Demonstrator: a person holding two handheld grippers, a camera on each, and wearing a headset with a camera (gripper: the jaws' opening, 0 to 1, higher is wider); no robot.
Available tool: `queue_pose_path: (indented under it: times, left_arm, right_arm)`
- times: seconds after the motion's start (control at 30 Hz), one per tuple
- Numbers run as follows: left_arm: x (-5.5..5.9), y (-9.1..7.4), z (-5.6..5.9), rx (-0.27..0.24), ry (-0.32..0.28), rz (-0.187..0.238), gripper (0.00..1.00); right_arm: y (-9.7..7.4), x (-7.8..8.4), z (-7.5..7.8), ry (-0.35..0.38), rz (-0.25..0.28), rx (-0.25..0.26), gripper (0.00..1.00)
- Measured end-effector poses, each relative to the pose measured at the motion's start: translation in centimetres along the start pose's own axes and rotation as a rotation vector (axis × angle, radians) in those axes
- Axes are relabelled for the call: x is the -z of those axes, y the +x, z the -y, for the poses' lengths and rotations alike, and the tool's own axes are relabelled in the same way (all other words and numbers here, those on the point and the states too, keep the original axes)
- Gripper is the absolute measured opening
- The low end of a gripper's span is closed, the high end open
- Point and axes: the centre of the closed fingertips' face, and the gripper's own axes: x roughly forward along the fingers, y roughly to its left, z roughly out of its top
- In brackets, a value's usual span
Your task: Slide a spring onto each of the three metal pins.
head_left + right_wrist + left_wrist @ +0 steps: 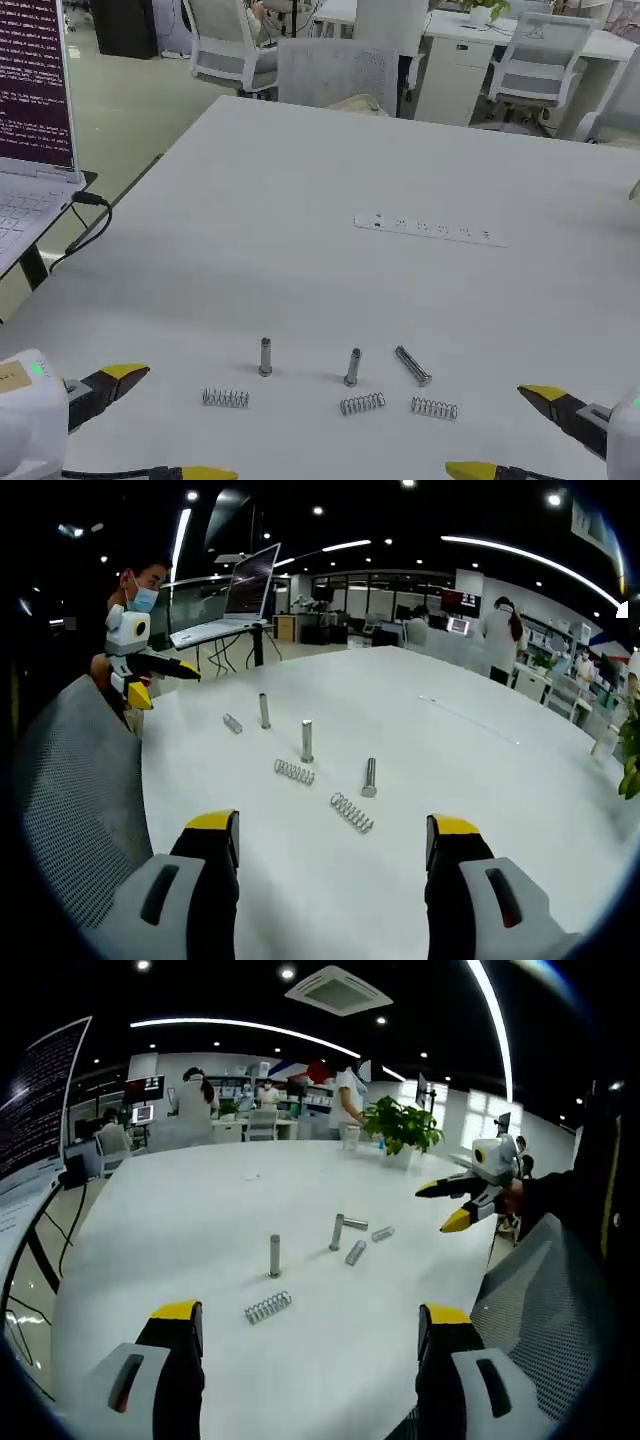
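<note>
"Head view: three short steel pins [352, 367] and three coiled wire springs [362, 403] sit on the white tabletop [300, 190], between left tongs [165, 425] and right tongs [505, 430], both wide, empty."

"Risks?"

"Clipping a standing pin could topple it; springs may roll. The white power strip [430, 228] lies well clear."
</note>
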Motion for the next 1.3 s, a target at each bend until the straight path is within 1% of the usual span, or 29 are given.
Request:
queue_pose_path:
  times: [0.17, 0.37, 0.43, 0.53, 0.6, 0.67, 0.7, 0.8, 0.9, 0.97, 1.03, 1.17, 1.3]
  left_arm:
    - [-0.5, 0.0, -0.1, -0.004, -0.004, 0.022, 0.81]
    - [-0.9, 0.1, -0.6, -0.009, -0.033, 0.053, 0.80]
    - [-0.9, 0.3, -0.6, -0.005, -0.040, 0.051, 0.80]
    - [-0.9, 0.2, -0.5, 0.008, -0.030, 0.048, 0.80]
    - [-1.1, 0.1, -0.9, 0.011, -0.027, 0.049, 0.80]
    - [-1.4, 0.1, -1.1, 0.012, -0.030, 0.058, 0.80]
    - [-1.5, 0.3, -1.5, 0.011, -0.030, 0.066, 0.80]
    - [-1.6, 0.3, -1.6, 0.010, -0.032, 0.079, 0.80]
    - [-1.5, 0.4, -1.5, 0.008, -0.036, 0.079, 0.80]
    - [-1.2, 0.4, -1.3, 0.007, -0.035, 0.071, 0.80]
    - [-1.1, 0.4, -1.3, 0.004, -0.032, 0.066, 0.81]
    - [-1.3, 0.3, -1.4, 0.000, -0.030, 0.065, 0.80]
    - [-1.2, 0.6, -1.3, 0.008, -0.025, 0.059, 0.80]
  right_arm:
    - [-0.1, -0.2, -0.1, -0.002, -0.001, 0.005, 0.72]
    - [-0.3, -0.4, -0.1, 0.000, 0.003, 0.019, 0.71]
    - [-0.3, -0.3, -0.1, 0.004, 0.003, 0.028, 0.71]
    - [-0.1, -0.3, -0.1, 0.016, 0.010, 0.042, 0.71]
    - [0.2, -0.3, -0.3, 0.020, 0.009, 0.045, 0.71]
    - [0.2, -0.4, -0.5, 0.010, 0.001, 0.044, 0.71]
    - [0.1, -0.5, -0.4, 0.006, 0.002, 0.044, 0.71]
    - [-0.1, -0.7, -0.1, 0.002, 0.005, 0.048, 0.71]
    - [-0.1, -0.3, 0.0, -0.004, -0.007, 0.046, 0.72]
    - [0.1, -0.2, 0.1, -0.002, -0.010, 0.040, 0.72]
    - [0.2, -0.3, 0.1, -0.008, -0.011, 0.036, 0.72]
    - [0.5, -0.7, 0.2, -0.014, -0.008, 0.026, 0.72]
    - [0.6, -0.8, 0.2, -0.021, -0.007, 0.024, 0.72]
